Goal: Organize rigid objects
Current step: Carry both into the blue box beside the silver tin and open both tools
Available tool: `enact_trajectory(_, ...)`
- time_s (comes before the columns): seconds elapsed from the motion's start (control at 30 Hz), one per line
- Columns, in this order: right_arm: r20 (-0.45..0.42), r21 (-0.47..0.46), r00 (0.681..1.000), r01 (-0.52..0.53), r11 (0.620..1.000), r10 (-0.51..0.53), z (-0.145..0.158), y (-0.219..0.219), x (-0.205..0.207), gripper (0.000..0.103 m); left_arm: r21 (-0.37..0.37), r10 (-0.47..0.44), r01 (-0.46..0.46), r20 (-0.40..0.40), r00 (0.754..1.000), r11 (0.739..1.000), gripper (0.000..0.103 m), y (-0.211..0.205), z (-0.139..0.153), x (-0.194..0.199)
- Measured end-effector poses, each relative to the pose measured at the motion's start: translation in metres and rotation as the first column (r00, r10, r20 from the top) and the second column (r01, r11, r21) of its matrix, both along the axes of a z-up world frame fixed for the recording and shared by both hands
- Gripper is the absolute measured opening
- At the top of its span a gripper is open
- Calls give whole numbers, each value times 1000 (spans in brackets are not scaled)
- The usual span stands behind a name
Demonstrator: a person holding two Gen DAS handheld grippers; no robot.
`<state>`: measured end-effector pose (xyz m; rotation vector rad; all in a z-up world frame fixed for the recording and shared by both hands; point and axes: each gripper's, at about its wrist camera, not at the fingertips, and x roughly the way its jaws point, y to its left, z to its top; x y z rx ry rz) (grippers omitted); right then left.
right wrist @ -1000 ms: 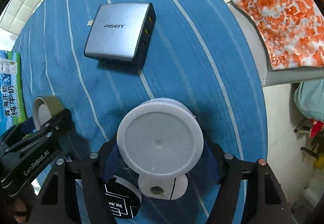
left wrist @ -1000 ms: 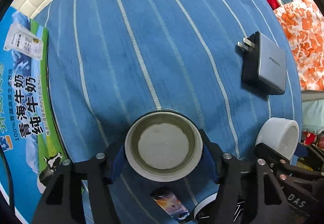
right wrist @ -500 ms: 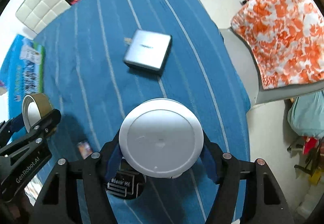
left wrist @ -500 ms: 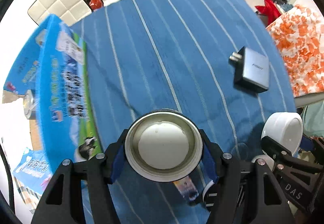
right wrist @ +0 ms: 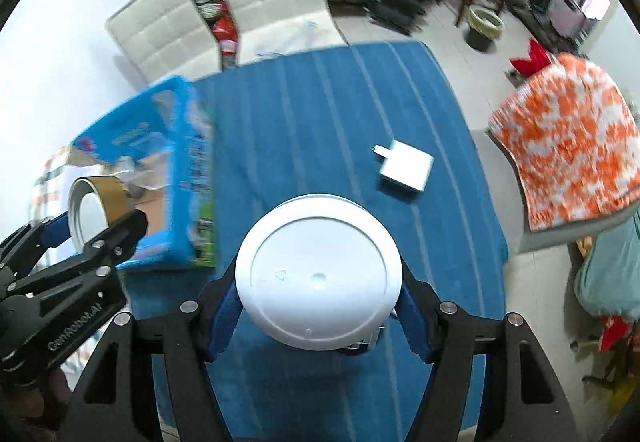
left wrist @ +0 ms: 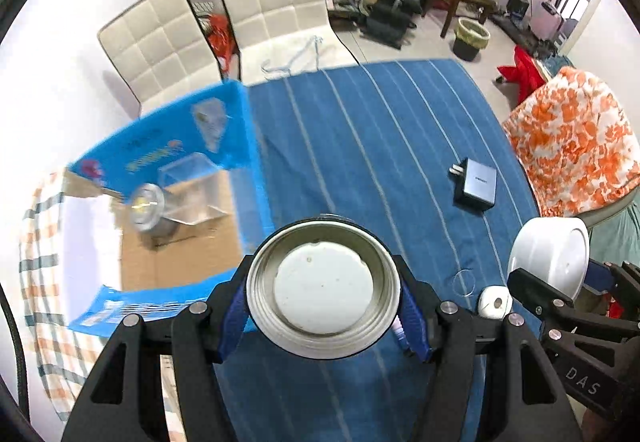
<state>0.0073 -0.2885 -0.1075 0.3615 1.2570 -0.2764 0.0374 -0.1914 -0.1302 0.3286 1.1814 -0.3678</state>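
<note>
My left gripper (left wrist: 323,296) is shut on a roll of brown tape (left wrist: 323,284), held high above the blue striped tablecloth (left wrist: 360,146); the roll also shows in the right wrist view (right wrist: 94,208). My right gripper (right wrist: 318,278) is shut on a white round jar (right wrist: 318,274), also lifted; the jar shows at the right of the left wrist view (left wrist: 550,252). An open blue milk carton box (left wrist: 176,202) at the table's left holds a metal can (left wrist: 148,208) and a clear plastic piece. A grey PISEN charger (left wrist: 476,184) lies on the cloth at the right.
A small white round item (left wrist: 495,302) lies on the cloth near the right gripper. Two white padded chairs (left wrist: 248,18) stand behind the table. An orange-patterned cushion (left wrist: 572,146) is at the right. Gym gear and a bin (left wrist: 472,38) stand on the floor beyond.
Both grippers have risen well above the table with the tape roll and the white jar still held. The view widened to show the open box, chairs and room.
</note>
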Motion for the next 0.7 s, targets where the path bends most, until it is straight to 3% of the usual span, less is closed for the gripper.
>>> enact_trajectory(0.47, 68, 16, 985, -160, 987, 158, 37, 135, 45, 70, -32, 136, -133, 94, 986, 991, 62, 137, 62, 9)
enact_trajectory(0.7, 64, 25, 981, -188, 982, 186, 30, 176, 69, 70, -39, 194, -191, 94, 977, 981, 62, 195, 63, 25)
